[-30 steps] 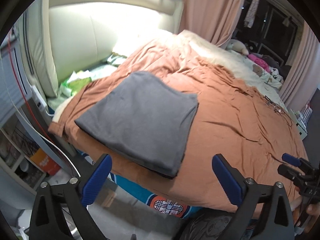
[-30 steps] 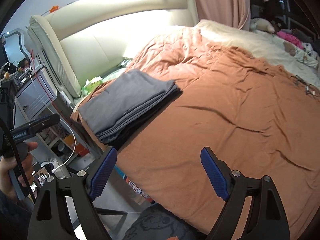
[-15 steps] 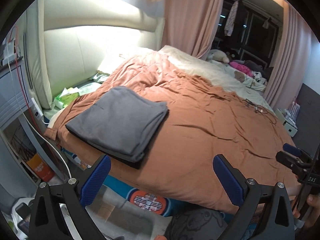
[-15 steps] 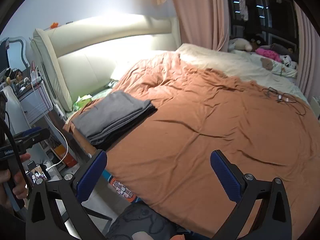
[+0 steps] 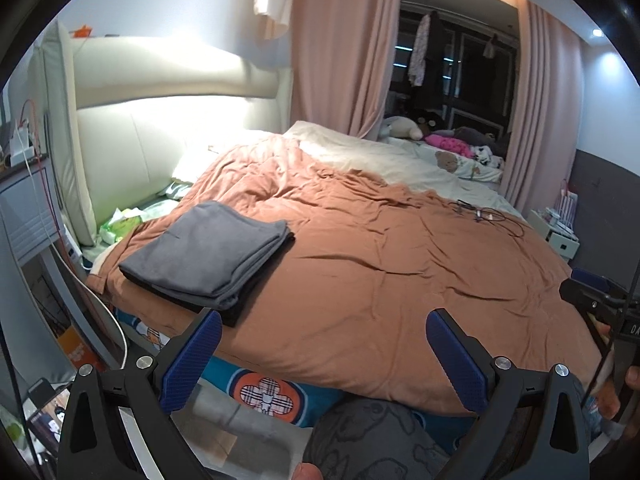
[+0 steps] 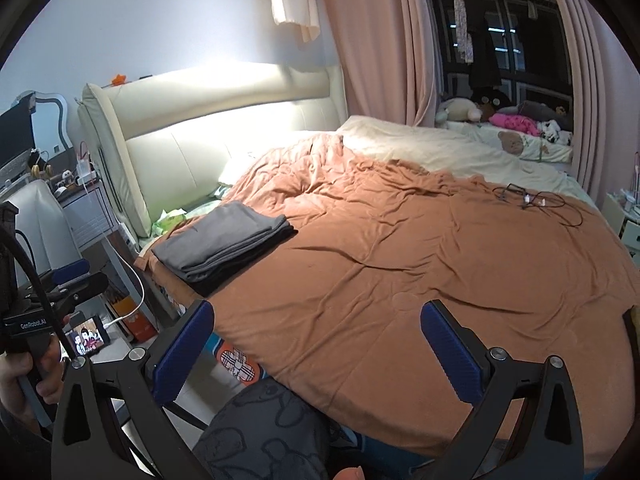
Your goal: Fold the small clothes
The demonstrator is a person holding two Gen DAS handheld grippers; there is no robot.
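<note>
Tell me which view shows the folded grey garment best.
The left wrist view: the folded grey garment lies nearer and larger, its layered edges clear. The right wrist view shows the same garment smaller and farther off, towards the left bed edge.

Both wrist cameras sit behind their own fingers (image 5: 192, 356) (image 6: 184, 348), off the bed's near edge, angled slightly downward across the bed (image 5: 380, 272) toward the headboard (image 6: 224, 120). Both views share the folded grey clothes (image 5: 208, 256) beyond the left-hand finger.
</note>
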